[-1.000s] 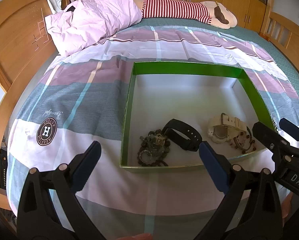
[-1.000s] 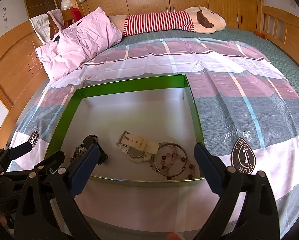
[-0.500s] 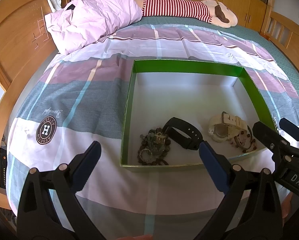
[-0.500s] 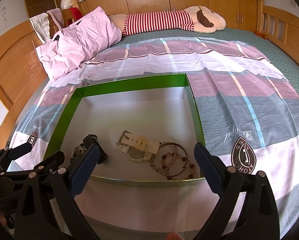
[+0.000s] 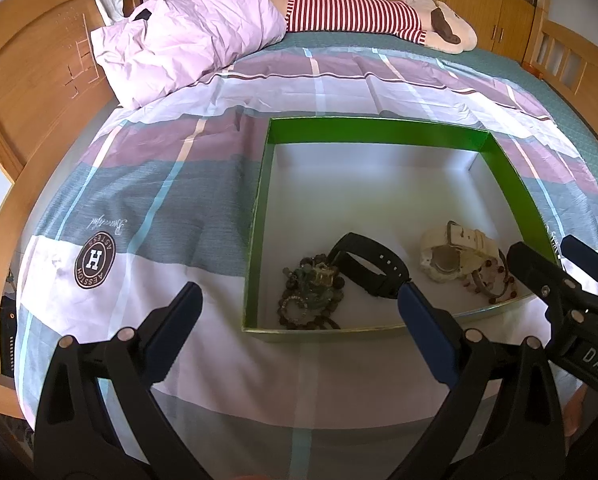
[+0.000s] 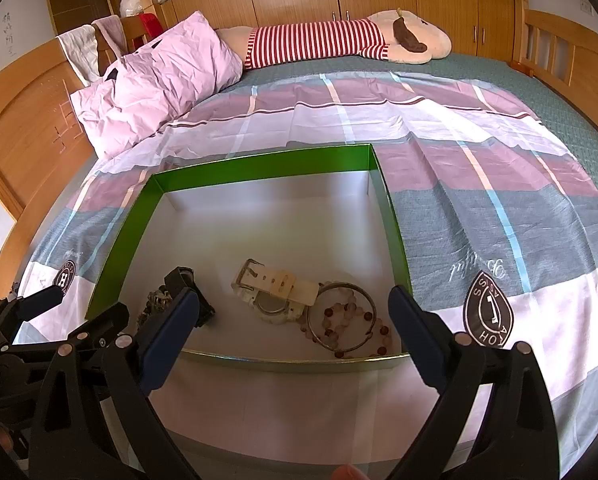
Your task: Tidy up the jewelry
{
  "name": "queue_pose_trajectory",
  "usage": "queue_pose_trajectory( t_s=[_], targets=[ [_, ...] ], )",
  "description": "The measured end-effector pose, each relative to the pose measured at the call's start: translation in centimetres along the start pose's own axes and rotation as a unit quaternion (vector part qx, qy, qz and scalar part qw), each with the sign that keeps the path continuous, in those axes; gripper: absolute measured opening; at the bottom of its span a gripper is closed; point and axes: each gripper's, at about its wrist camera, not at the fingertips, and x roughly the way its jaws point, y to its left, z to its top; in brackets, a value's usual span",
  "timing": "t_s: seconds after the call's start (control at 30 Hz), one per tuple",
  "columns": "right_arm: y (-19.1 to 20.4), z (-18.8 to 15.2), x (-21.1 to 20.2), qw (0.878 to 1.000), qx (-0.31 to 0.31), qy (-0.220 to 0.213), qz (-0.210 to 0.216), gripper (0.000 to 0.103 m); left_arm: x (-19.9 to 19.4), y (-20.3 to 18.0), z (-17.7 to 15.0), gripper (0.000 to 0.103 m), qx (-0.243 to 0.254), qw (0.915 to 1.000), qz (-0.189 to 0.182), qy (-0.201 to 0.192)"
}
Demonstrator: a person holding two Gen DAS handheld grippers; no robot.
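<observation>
Jewelry in green box (image 5: 264, 200), 2 watches (image 5: 369, 264), 2 bead bracelets (image 5: 311, 300), 1 bangle (image 6: 345, 316)

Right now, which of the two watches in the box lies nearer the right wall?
The cream watch, beside the bangle and pink beads. The black watch lies left, against the dark bead bracelet.

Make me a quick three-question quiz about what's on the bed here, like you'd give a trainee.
1. True or false: the cream watch lies outside the green-walled box.
2. Which piece lies nearest the box's left wall? A) black watch B) dark bead necklace C) metal bangle
3. Fill in: both the left gripper and the right gripper are ____ and hold nothing.

Key
1. False: it lies inside, near the front wall.
2. B.
3. Open.
</observation>
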Motion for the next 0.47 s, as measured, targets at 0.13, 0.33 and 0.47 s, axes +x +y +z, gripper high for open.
queue_pose_trajectory(
  t_s=[0.13, 0.33, 0.47],
  targets=[
    [0.00, -0.04, 0.00, 1.000, 0.000, 0.000, -0.001, 0.096, 0.00, 0.03, 0.00, 0.099, -0.001, 1.0000, -0.001, 0.001],
    [-0.07, -0.21, 0.28, 1.000, 0.001, 0.002, -0.001, 0.096, 0.16, 0.08, -0.04, 0.100, 0.000, 1.0000, 0.000, 0.006],
    [-0.09, -0.24, 0.34, 1.000, 0.000, 0.002, -0.002, 0.096, 0.26, 0.17, -0.05, 0.099, -0.001, 1.0000, 0.000, 0.008]
  ],
)
